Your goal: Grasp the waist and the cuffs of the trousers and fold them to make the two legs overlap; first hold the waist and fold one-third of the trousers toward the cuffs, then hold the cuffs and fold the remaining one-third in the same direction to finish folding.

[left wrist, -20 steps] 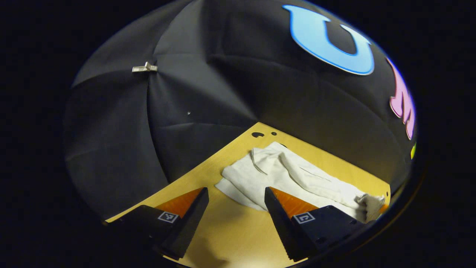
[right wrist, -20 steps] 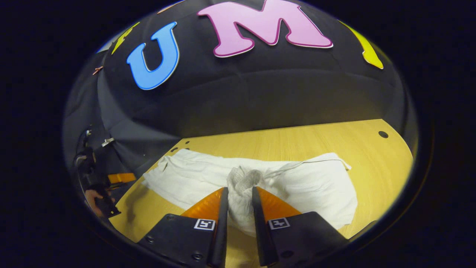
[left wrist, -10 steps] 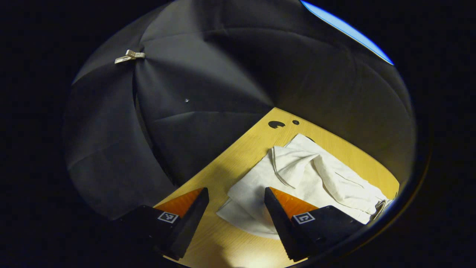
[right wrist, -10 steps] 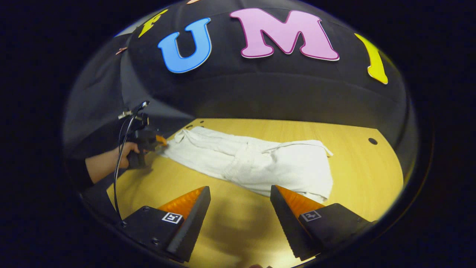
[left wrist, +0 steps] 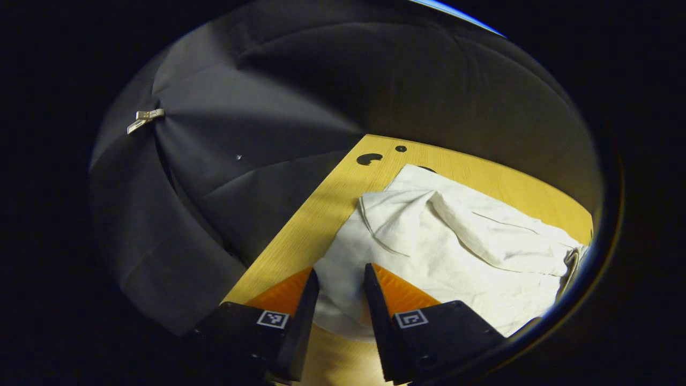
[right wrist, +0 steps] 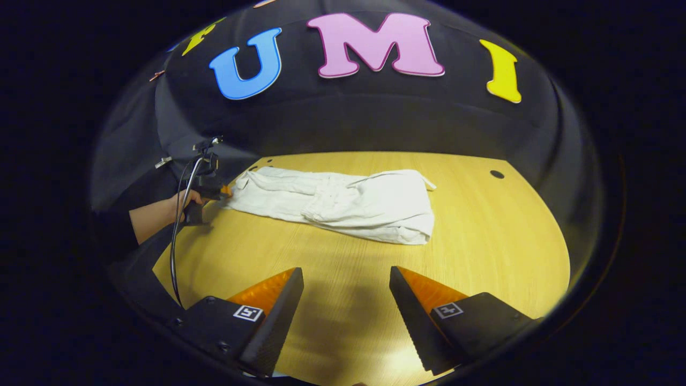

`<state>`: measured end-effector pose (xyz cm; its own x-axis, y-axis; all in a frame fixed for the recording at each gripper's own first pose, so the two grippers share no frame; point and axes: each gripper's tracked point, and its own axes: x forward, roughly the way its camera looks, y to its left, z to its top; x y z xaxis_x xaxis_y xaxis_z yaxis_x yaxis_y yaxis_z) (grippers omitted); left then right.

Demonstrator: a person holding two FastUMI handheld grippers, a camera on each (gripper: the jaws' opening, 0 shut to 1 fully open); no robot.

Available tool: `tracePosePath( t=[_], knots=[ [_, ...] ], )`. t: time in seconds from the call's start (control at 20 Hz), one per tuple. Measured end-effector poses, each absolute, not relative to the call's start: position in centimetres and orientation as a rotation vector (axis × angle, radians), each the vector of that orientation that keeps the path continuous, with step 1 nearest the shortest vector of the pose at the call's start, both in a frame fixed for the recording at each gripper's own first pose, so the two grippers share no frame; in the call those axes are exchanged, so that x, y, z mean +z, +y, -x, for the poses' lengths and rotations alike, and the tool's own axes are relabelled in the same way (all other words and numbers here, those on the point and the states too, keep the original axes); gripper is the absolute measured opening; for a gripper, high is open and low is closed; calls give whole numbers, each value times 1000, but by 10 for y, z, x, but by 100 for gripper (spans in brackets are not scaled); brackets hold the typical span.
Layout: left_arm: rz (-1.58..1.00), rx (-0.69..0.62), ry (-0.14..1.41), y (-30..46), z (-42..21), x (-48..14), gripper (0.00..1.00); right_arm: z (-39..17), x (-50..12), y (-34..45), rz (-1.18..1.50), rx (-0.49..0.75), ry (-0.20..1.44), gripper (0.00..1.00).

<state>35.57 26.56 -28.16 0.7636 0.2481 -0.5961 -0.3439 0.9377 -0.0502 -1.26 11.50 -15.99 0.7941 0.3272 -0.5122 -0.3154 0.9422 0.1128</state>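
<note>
White trousers (right wrist: 343,203) are laid crumpled, mid-frame, on wooden table (right wrist: 482,241) | edge is pinched by left gripper (left wrist: 338,287) | right gripper (right wrist: 345,289) is held agape, lower frame | black cloth wall (left wrist: 257,123) is seen behind.

Left gripper (left wrist: 338,292): spread wide over the bare table (left wrist: 321,206) a second ago; now narrowed around the near edge of the trousers (left wrist: 450,246), with cloth seen between the fingers; whether both fingers press cannot be told.
Right gripper (right wrist: 345,300): closed on a bunch of cloth a second ago; released by half a second ago; now spread wide and drawn back over bare wood, well apart from the garment.
Trousers: the lifted bunch has been laid down; the garment now lies flat and stretched long in the right gripper view.
</note>
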Motion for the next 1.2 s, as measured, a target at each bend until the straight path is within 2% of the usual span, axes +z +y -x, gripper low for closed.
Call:
tracePosePath(
  t=[0.05,0.1,0.25,0.3,0.4,0.55,0.85,1.2],
  knots=[
    [155,307,628,260,-358,-281,56,13,-158,115,-20,344,552,99],
    [149,305,632,257,-361,-282,38,14,-158,114,-16,343,554,99],
    [107,289,662,250,-360,-283,22,11,-151,105,-7,324,548,99],
    [70,276,683,246,-359,-284,14,11,-148,101,-10,312,543,99],
    [-8,229,699,242,-362,-283,6,11,-141,92,-16,289,539,99],
    [52,155,691,227,-357,-278,6,13,-132,78,-14,259,525,99],
    [337,132,587,206,-362,-260,5,15,-120,59,31,242,507,99],
    [375,68,444,175,-359,-165,5,6,-107,51,11,259,480,99]
  ],
)
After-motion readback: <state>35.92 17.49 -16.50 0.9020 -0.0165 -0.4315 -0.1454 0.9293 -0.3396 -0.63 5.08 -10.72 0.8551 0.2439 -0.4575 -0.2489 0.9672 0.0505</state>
